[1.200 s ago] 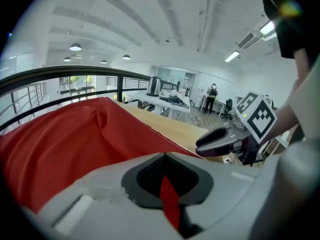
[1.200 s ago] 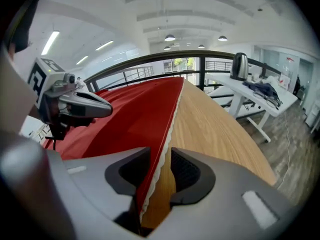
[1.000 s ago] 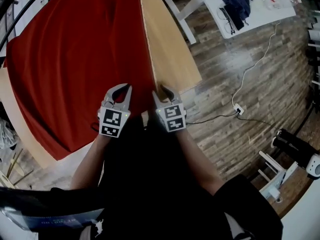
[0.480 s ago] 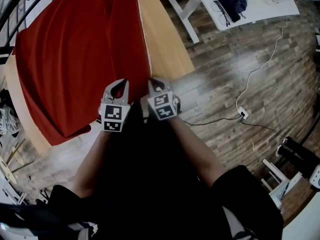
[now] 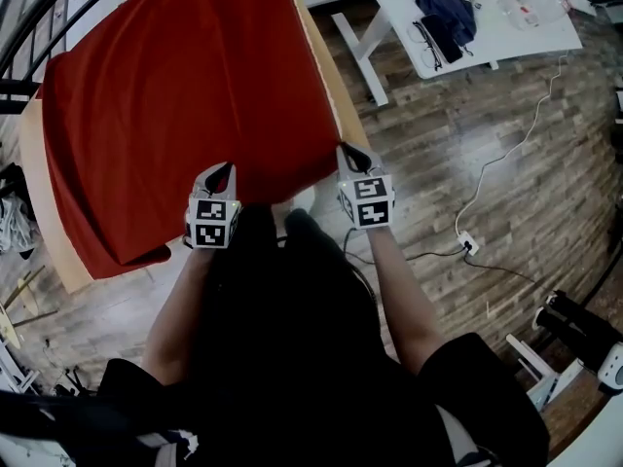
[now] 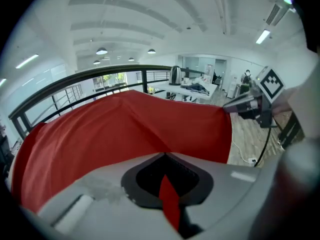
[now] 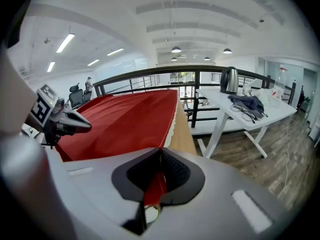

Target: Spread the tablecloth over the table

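Railing (image 7: 196,101) beyond red tablecloth (image 5: 185,95); white desk (image 5: 516,37) well apart at right

Red cloth (image 5: 185,95) on a tan table (image 5: 41,212); beside the table, brown plank floor (image 5: 438,163) and a white desk (image 5: 487,27).

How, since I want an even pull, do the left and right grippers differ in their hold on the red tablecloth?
The left gripper pinches the red fabric tablecloth along its near hem, well in from the corner; the right gripper pinches the near right corner, by the bare wooden table edge. The right one's jaws have just been closing onto cloth; the left's sit fully shut. Shared: both clamp red fabric.
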Tool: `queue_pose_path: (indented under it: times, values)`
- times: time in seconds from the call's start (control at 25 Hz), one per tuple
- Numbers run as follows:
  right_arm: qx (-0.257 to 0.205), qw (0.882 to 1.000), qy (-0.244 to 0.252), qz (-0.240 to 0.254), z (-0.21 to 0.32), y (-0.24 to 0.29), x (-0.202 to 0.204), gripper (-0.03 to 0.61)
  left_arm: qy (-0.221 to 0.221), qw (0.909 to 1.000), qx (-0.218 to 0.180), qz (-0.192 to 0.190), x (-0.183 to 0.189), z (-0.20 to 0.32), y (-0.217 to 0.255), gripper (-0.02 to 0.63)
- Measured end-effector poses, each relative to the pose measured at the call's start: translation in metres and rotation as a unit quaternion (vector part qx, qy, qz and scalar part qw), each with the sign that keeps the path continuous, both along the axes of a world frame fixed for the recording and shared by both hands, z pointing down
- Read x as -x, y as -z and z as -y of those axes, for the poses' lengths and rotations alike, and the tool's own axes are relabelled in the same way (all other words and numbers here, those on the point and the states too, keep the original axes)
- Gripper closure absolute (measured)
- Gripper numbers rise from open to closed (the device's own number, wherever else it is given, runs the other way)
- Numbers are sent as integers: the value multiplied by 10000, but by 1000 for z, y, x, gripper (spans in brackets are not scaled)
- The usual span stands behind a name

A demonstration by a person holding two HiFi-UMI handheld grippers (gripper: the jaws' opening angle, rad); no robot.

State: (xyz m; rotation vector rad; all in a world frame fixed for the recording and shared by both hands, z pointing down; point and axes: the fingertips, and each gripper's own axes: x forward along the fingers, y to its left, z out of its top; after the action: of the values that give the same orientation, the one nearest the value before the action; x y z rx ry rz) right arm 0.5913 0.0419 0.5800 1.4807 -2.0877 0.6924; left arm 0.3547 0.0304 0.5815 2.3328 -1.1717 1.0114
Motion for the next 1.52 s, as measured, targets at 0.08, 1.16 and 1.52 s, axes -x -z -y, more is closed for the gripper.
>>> queue_pose_path:
  times: [0.08, 1.16, 1.52]
  values:
    - [64, 9999, -43, -142, 6, -6, -21, 560, -169, 9996, 202, 64, -4, -4, -14, 606]
    - [-142, 9985, 512, -161, 25, -28, -35, 566, -102, 9976, 671, 146, -31, -17, -39, 570]
    - [13, 9946, 986, -321, 8, -24, 26, 568, 503, 9985, 189, -94, 22, -23, -21, 608]
